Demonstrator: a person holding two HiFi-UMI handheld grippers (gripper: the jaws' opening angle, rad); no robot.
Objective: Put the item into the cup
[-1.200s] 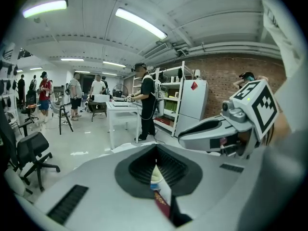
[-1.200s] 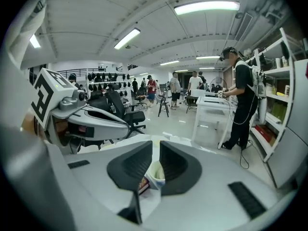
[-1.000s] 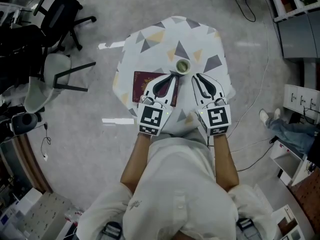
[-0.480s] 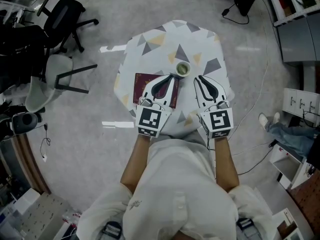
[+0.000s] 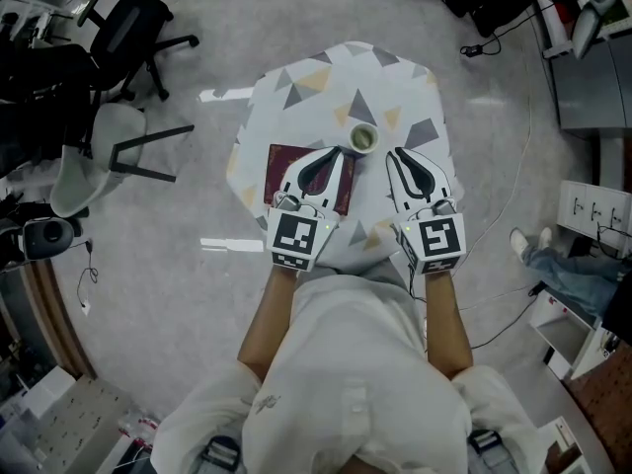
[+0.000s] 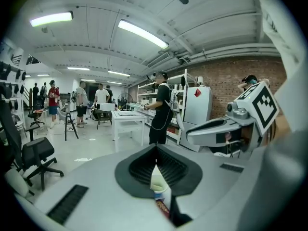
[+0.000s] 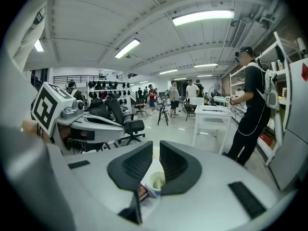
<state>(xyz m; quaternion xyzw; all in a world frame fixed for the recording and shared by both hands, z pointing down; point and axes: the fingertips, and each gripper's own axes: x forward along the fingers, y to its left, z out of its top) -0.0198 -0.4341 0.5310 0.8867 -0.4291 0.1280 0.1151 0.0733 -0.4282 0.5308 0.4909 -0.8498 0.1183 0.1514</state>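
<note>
A small pale cup [image 5: 362,137] stands near the middle of the patterned table [image 5: 296,77], with something greenish inside that I cannot make out. A maroon book [image 5: 281,171] lies to its left. My left gripper [image 5: 342,152] hovers over the book's right edge, its tips met just short of the cup, with nothing between them. My right gripper [image 5: 394,153] hangs to the right of the cup, its jaws a narrow gap apart and empty. The left gripper view shows the cup [image 6: 160,186] below the left gripper [image 6: 155,150]. The right gripper view shows the cup [image 7: 156,182] below the right gripper [image 7: 156,150].
Office chairs [image 5: 128,38] stand left of the table on the grey floor. Cables [image 5: 513,156] trail on the right, near shelving [image 5: 597,200]. In the gripper views, people stand among white tables [image 7: 211,114] and a person in black [image 7: 250,105] is at the shelves.
Both grippers stay where they were beside the cup. Only the head view has shifted slightly.
</note>
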